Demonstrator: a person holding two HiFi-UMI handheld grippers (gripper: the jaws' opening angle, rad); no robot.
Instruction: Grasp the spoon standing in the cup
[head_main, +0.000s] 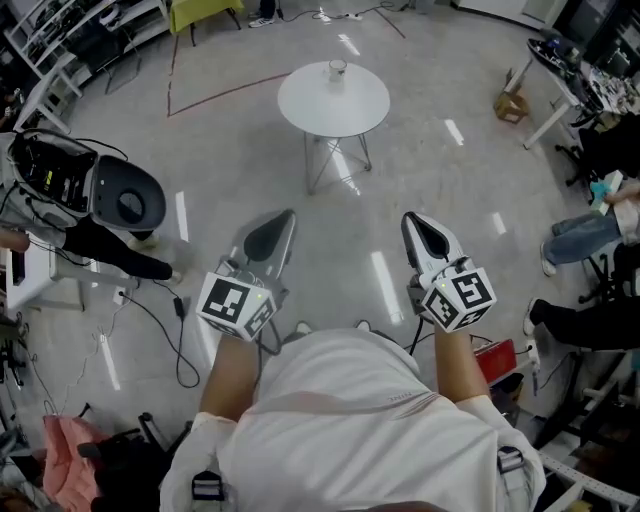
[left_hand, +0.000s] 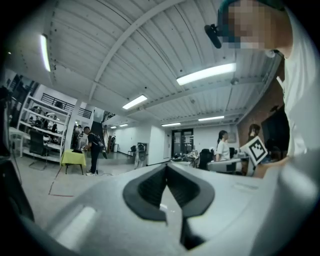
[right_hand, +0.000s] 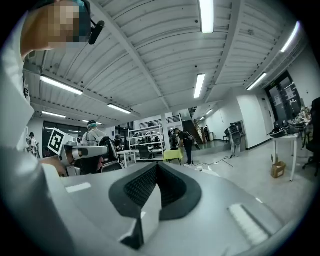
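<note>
I hold the left hand-held gripper (head_main: 284, 216) and right hand-held gripper (head_main: 410, 219) closed, empty; cup (head_main: 338, 68) on counter (head_main: 305, 100), contents unclear.

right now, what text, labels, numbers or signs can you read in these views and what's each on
No readable words or numbers in any view.
Marker cube on the left gripper: black-and-white square pattern, no letters.
Marker cube on the right gripper: likewise a pattern only.
Cardboard box on the floor: any print too small to read.
Cup on the table: too small to tell.
</note>
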